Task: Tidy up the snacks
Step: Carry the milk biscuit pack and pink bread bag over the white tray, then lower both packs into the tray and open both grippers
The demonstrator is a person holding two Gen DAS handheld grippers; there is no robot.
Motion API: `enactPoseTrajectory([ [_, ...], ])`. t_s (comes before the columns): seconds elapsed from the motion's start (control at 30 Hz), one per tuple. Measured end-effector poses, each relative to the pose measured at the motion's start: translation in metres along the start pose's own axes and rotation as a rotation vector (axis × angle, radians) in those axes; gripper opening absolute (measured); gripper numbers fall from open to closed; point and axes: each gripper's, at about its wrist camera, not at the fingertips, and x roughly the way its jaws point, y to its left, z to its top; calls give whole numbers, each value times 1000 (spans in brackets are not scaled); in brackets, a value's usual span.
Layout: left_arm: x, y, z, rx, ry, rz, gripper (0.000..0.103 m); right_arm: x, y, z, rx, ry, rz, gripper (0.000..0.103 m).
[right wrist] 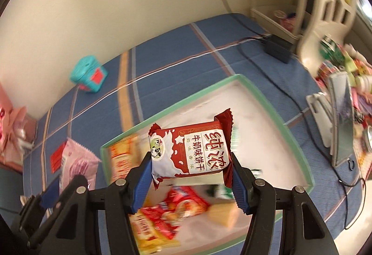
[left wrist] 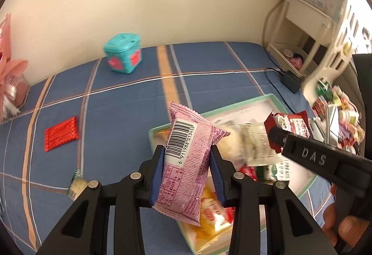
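The left gripper (left wrist: 187, 159) is nearly pressed together, its blue pads (left wrist: 158, 176) pinching a pink snack packet (left wrist: 186, 162) upright by its narrow sides, above the near-left corner of the green-rimmed tray (left wrist: 269, 98). The right gripper (right wrist: 190, 176) stands moderately spread, its pads (right wrist: 141, 183) clamping a red-and-white biscuit packet (right wrist: 193, 152) across its width, above the tray (right wrist: 234, 78). The tray, holding more wrapped snacks (right wrist: 176, 206), rests on the blue plaid cloth (right wrist: 162, 62).
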Motion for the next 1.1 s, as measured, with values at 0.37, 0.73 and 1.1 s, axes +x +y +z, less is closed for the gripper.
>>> enactPoseTrajectory([
  [0.37,15,-39,-1,81,16,2,39,0,-63,12,99,-10,-34,64],
  [0.73,35,-40,-6,78,69,1,39,25,-75,10,114,46,-49,64],
  [1.1,41,-35,-9,53,96,-9,39,45,-79,4,123,96,-74,64],
])
